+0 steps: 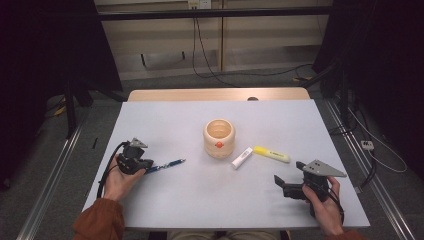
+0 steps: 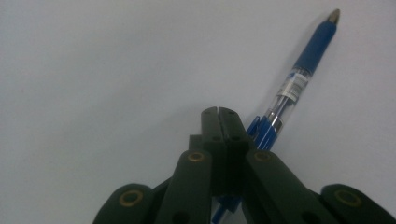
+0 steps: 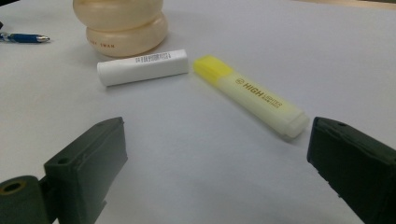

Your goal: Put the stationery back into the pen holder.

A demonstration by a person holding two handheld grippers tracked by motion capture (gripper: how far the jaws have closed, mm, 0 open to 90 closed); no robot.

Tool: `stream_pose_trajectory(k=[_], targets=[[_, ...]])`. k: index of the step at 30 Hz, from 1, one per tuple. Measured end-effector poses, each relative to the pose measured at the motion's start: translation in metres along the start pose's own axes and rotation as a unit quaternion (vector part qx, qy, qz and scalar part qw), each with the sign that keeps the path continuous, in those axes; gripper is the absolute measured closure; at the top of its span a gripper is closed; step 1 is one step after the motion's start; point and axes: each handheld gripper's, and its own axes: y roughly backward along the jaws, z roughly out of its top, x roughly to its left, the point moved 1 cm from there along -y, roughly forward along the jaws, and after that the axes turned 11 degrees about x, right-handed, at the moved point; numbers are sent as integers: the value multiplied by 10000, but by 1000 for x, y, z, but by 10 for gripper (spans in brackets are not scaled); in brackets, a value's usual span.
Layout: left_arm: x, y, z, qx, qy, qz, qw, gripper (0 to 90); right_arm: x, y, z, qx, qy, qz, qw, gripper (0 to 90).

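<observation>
A blue pen (image 1: 169, 163) lies on the white table (image 1: 200, 200), tip pointing right. My left gripper (image 1: 146, 168) sits at its rear end. In the left gripper view the jaws (image 2: 218, 112) are shut with the pads meeting, and the pen (image 2: 299, 74) runs under and beside them; I cannot tell whether it is pinched. My right gripper (image 1: 288, 172) stands open near the front right with nothing between its jaws (image 3: 217, 140). Ahead of it lie a yellow highlighter (image 3: 254, 95) and a white capped tube (image 3: 142, 66).
A cream wooden cup (image 1: 219, 137) stands at mid-table, with the white tube (image 1: 242, 157) and the highlighter (image 1: 271, 154) to its right. Cables trail on the floor beyond the table's far edge. Dark stands flank both sides.
</observation>
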Motion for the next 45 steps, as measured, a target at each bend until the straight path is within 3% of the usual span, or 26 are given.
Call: stream_pose_trajectory(k=[8,15,17,22,26,32,37,40,45], targets=[[-9,5,-8,44,-141,34,9999,900,0,-1,0,15,3,-8,10000,43],[-13,8,-12,144,-108,-134,9997,900,0,-1,0,10,7,3,10000,43],[-14,8,-13,114,-1,-239,9996,900,0,-1,0,17,-11,24,10000,43],[-15,7,-13,96,-73,-168,9998,900,0,-1,0,14,-20,38,10000,43],[-12,8,-13,-26,26,-131,9999,900,0,-1,0,9,5,31,10000,44],[-6,13,-14,-414,107,-162,9990,900,0,0,1,-19,-20,31,10000,43],[-5,15,-13,-549,146,-141,9983,836,0,0,0,-25,1,43,10000,43],[-4,16,-13,-642,166,-5,9978,769,0,0,0,-8,-22,47,10000,43],[-3,19,-13,-709,157,-100,9973,643,0,0,1,-19,-13,66,10000,43]])
